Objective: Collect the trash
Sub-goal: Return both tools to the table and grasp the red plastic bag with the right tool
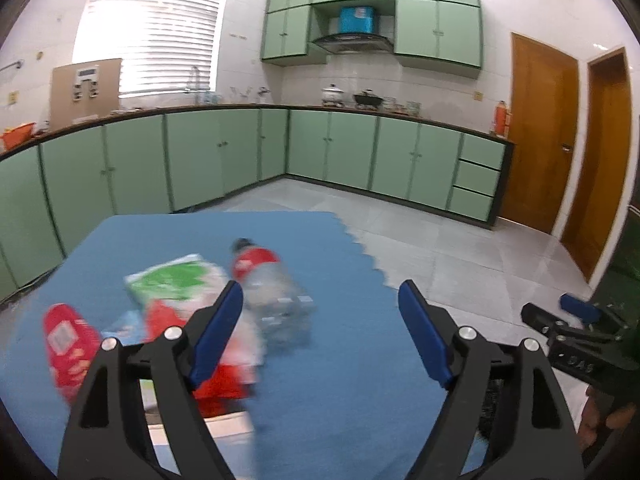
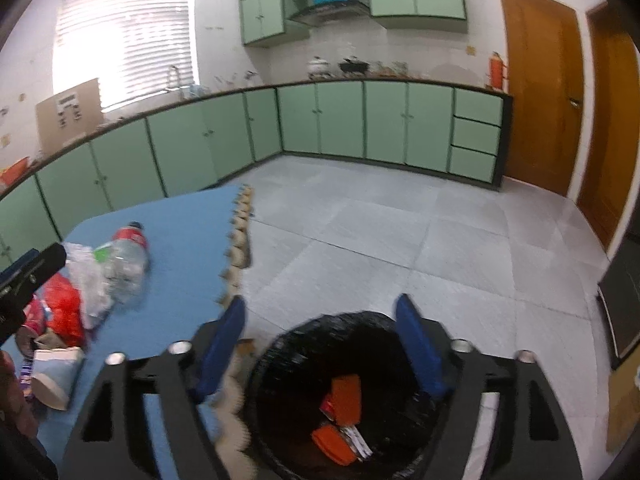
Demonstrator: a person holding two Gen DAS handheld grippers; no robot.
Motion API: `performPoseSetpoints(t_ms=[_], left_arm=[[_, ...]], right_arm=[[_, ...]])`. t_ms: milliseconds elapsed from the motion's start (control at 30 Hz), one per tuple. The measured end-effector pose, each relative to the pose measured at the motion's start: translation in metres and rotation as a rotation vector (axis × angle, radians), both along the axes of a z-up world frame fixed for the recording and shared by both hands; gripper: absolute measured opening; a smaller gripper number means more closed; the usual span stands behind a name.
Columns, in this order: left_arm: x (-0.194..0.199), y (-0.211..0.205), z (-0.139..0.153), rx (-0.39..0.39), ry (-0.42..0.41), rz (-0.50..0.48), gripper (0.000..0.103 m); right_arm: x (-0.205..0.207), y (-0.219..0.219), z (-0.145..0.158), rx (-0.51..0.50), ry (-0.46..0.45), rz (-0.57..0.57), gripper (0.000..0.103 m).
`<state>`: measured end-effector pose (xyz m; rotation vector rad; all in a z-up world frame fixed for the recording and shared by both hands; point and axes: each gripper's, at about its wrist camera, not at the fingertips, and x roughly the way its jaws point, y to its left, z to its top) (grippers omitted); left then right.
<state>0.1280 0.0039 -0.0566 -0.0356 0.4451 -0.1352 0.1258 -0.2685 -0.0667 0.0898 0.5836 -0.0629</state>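
My left gripper (image 1: 320, 300) is open above a blue foam mat (image 1: 340, 380), with nothing between its fingers. Just left of it lies a clear plastic bottle (image 1: 276, 300) with a red label, next to a green-and-white wrapper (image 1: 176, 280) and red packets (image 1: 70, 344). My right gripper (image 2: 320, 320) is open over a black-lined trash bin (image 2: 280, 360). Orange and red pieces of trash (image 2: 344, 396) lie inside the bin. In the right wrist view the bottle (image 2: 128, 256) and a heap of wrappers (image 2: 64, 304) sit at the left on the mat (image 2: 180, 280).
Green cabinets (image 1: 216, 160) run along the far walls under a counter with pots. Grey tiled floor (image 2: 400, 240) spreads right of the mat. Wooden doors (image 1: 544, 132) stand at the right. A paper cup (image 2: 56, 372) lies on the mat's near left.
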Motion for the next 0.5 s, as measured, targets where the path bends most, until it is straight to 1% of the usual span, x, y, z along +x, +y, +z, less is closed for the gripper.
performPoseSetpoints(t_ms=[33, 100, 233, 367, 500], left_arm=[[-0.002, 0.007, 0.001, 0.005, -0.001, 0.017, 0.081], [-0.010, 0.031, 0.002, 0.015, 0.004, 0.071, 0.083], [-0.024, 0.071, 0.002, 0.042, 0.018, 0.172, 0.086], [-0.041, 0.112, -0.007, 0.077, 0.048, 0.274, 0.087], [-0.052, 0.141, -0.018, 0.073, 0.085, 0.337, 0.088]], right_arm=[[0.000, 0.009, 0.003, -0.001, -0.011, 0.022, 0.084], [0.002, 0.026, 0.006, -0.003, -0.021, 0.067, 0.089], [0.006, 0.065, 0.010, 0.005, -0.031, 0.165, 0.091], [0.008, 0.106, 0.009, 0.002, -0.039, 0.258, 0.093], [0.007, 0.147, 0.004, 0.003, -0.038, 0.356, 0.094]])
